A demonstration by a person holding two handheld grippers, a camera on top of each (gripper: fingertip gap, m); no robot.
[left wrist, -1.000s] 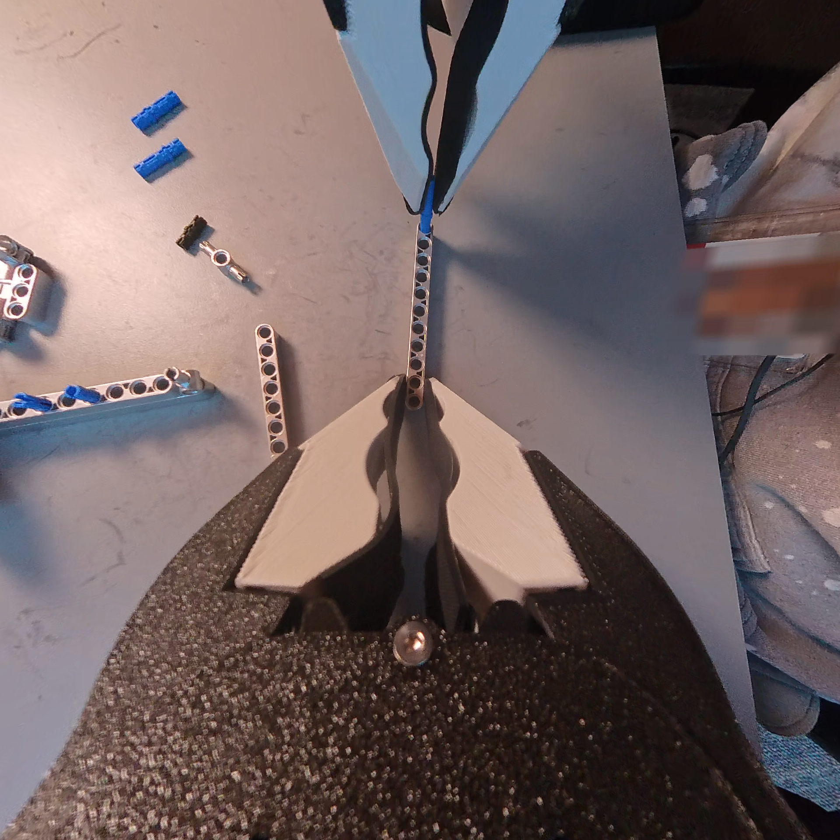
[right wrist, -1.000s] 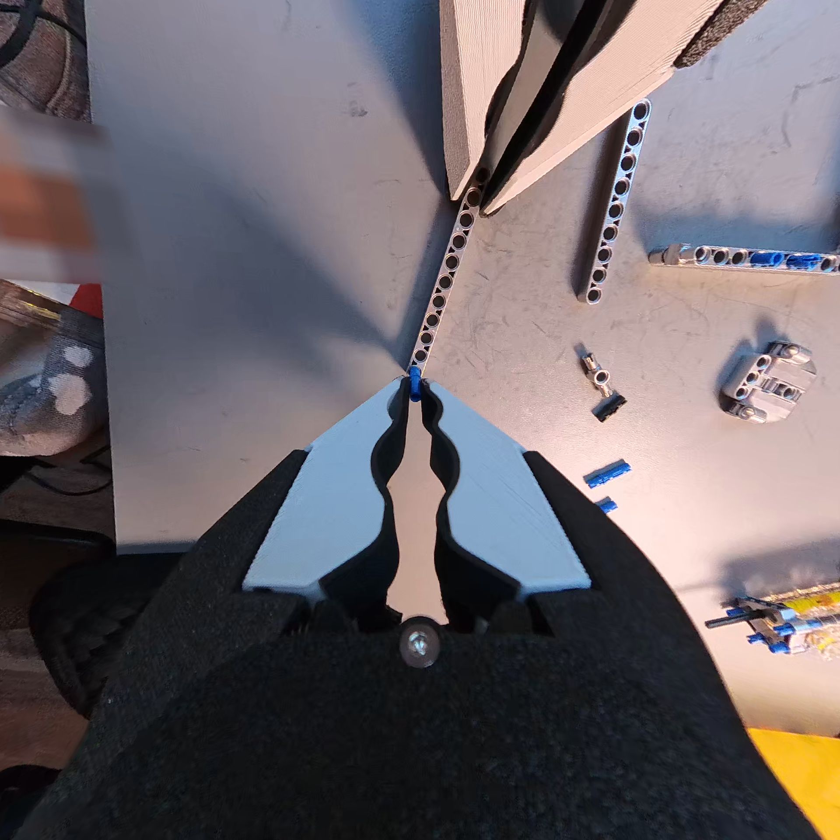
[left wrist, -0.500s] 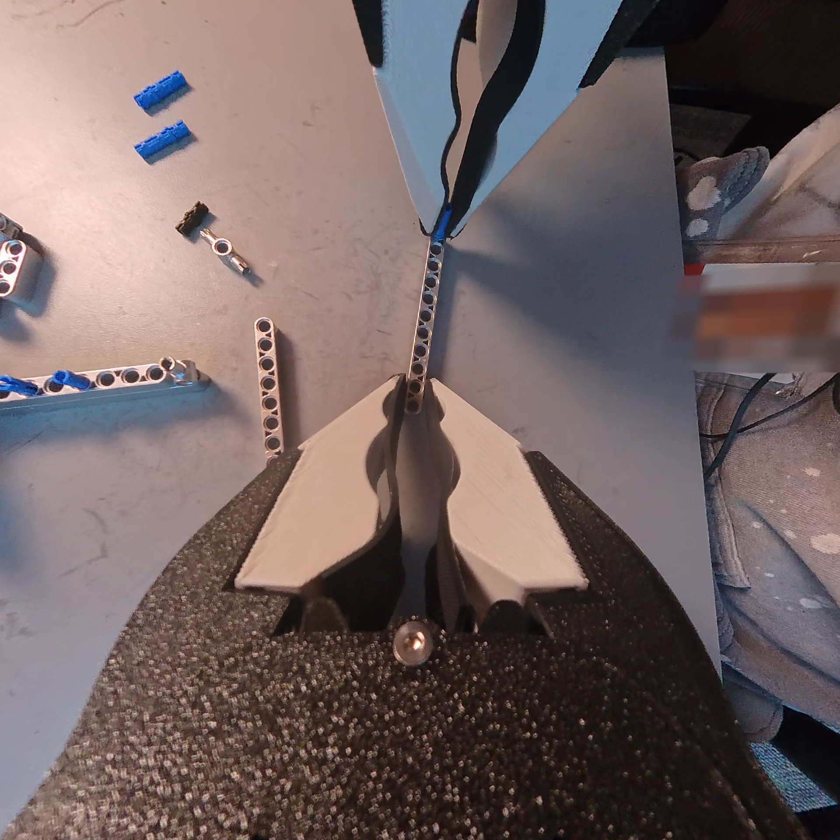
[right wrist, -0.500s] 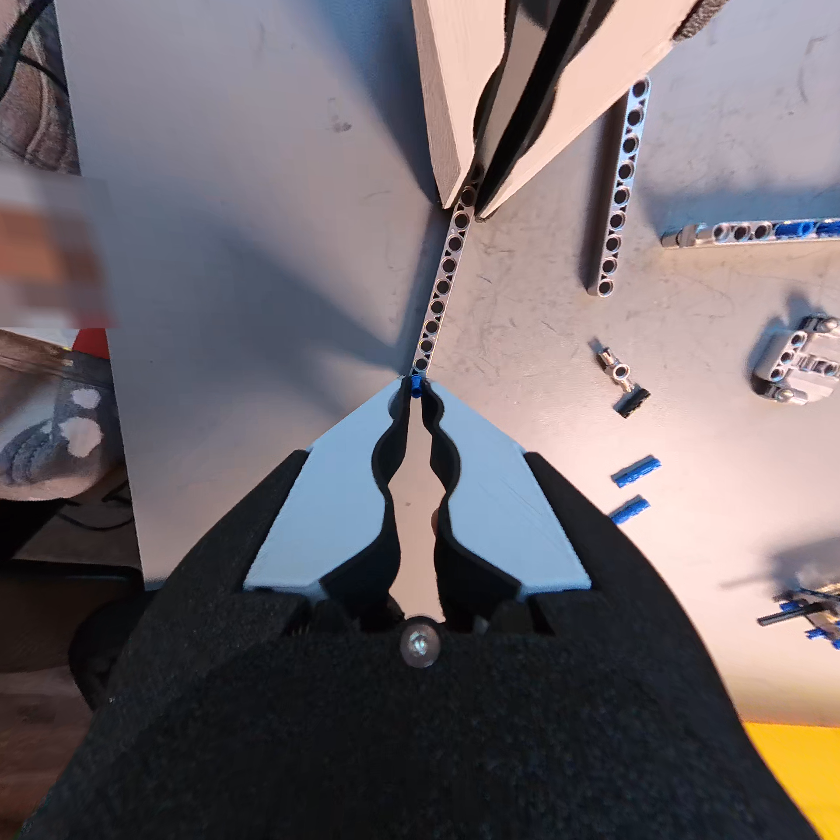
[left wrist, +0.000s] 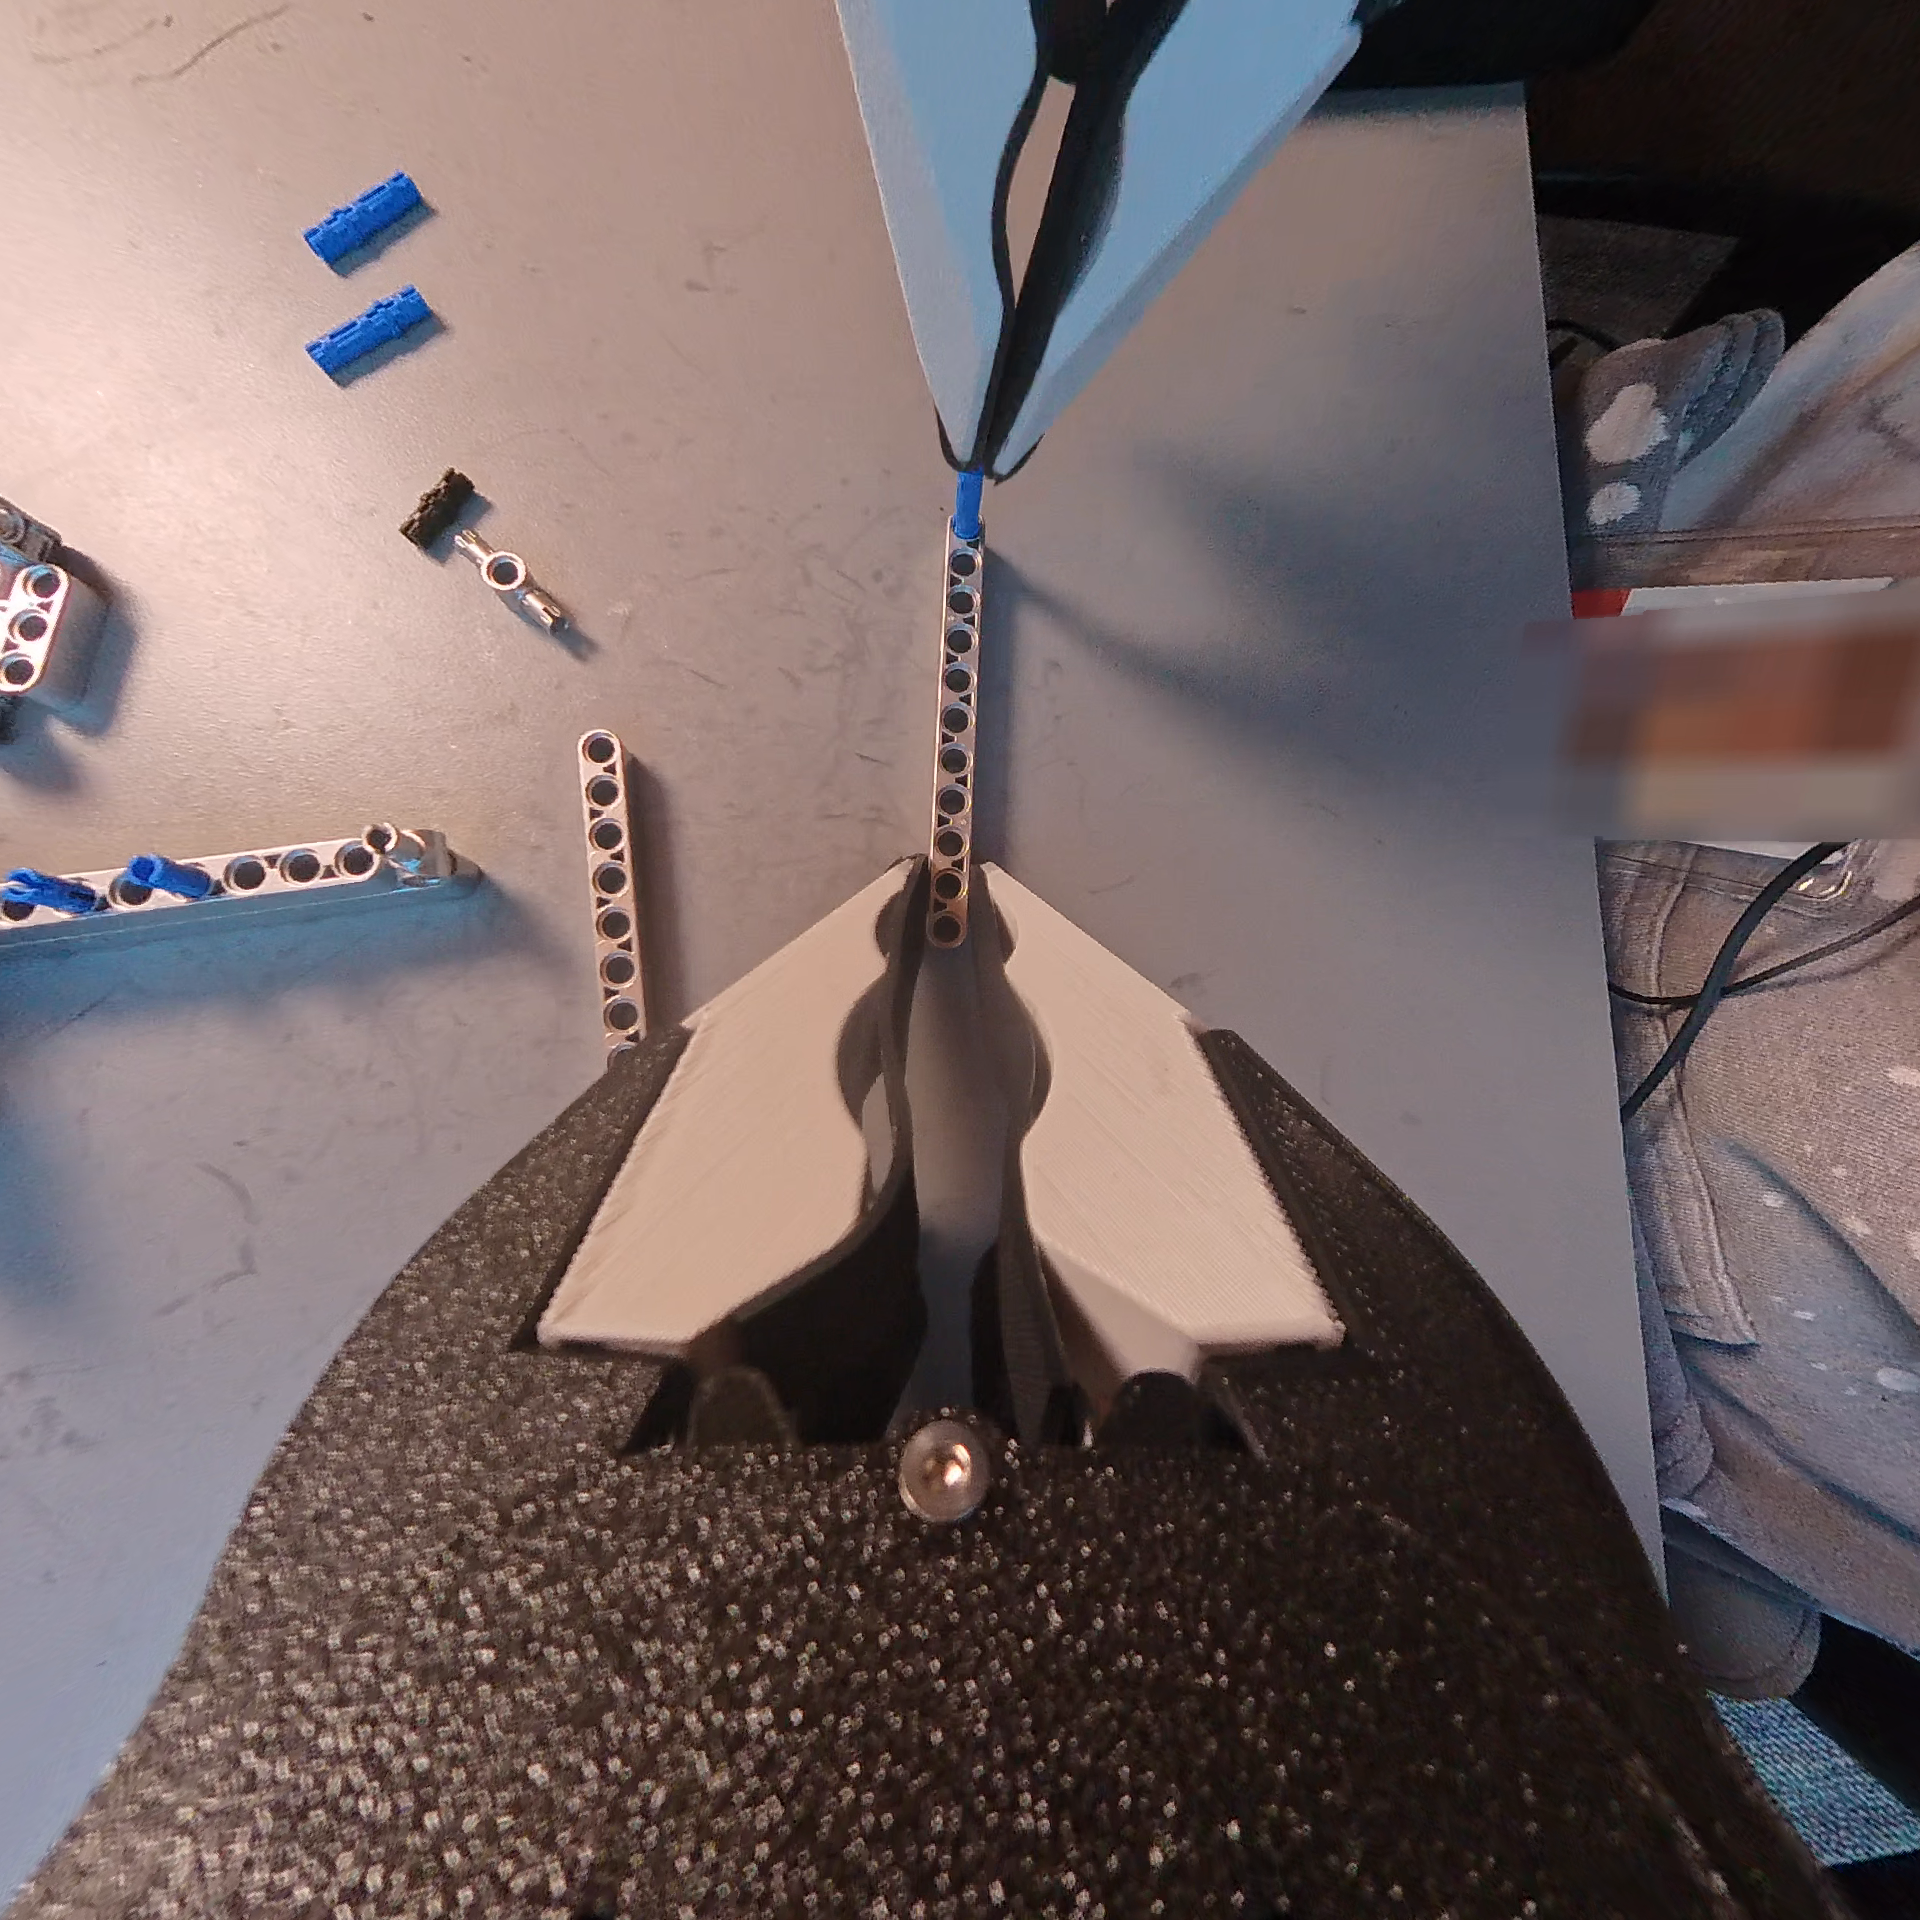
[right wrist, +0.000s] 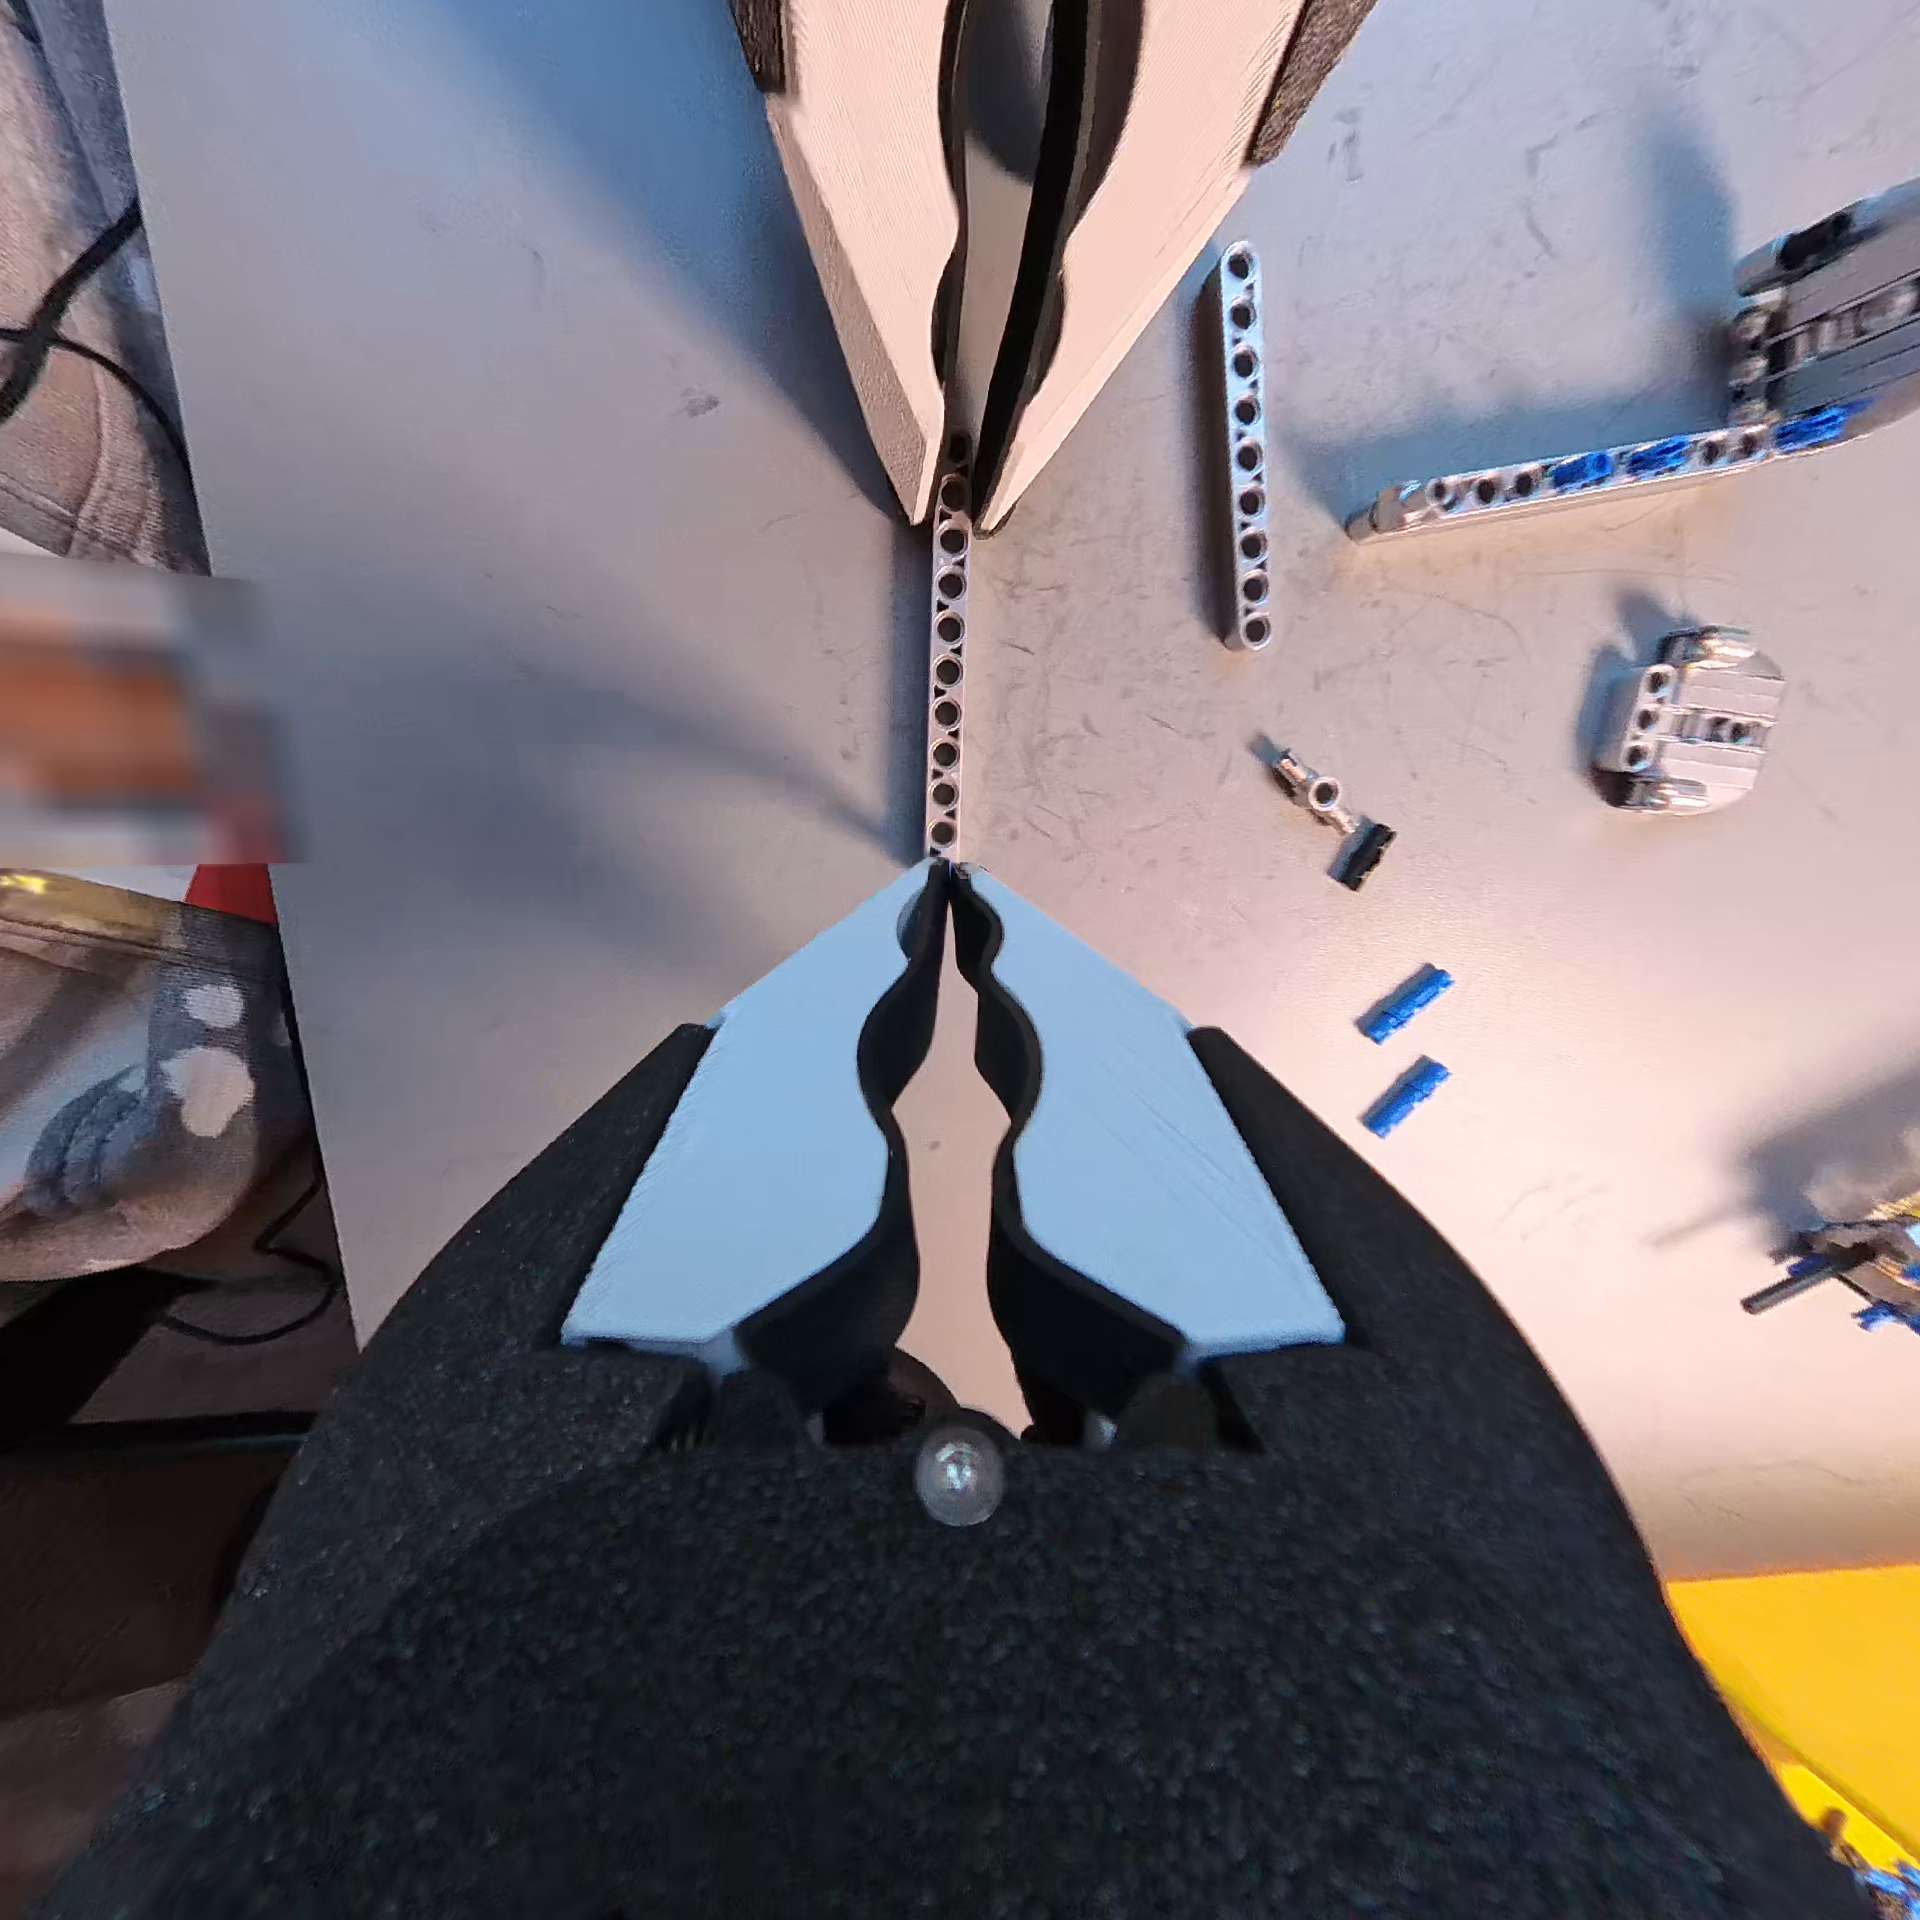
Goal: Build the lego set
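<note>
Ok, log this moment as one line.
left gripper: shut on grey beam | right gripper: shut on blue pin at beam's far end | above table

Left gripper: grey fingers, black body; right gripper: pale-blue fingers.

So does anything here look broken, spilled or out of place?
Nothing stands out. The left gripper holds one end of a grey holed strip, the right gripper pinches a blue peg at its other end, and spare pieces lie scattered undamaged on the table.
</note>
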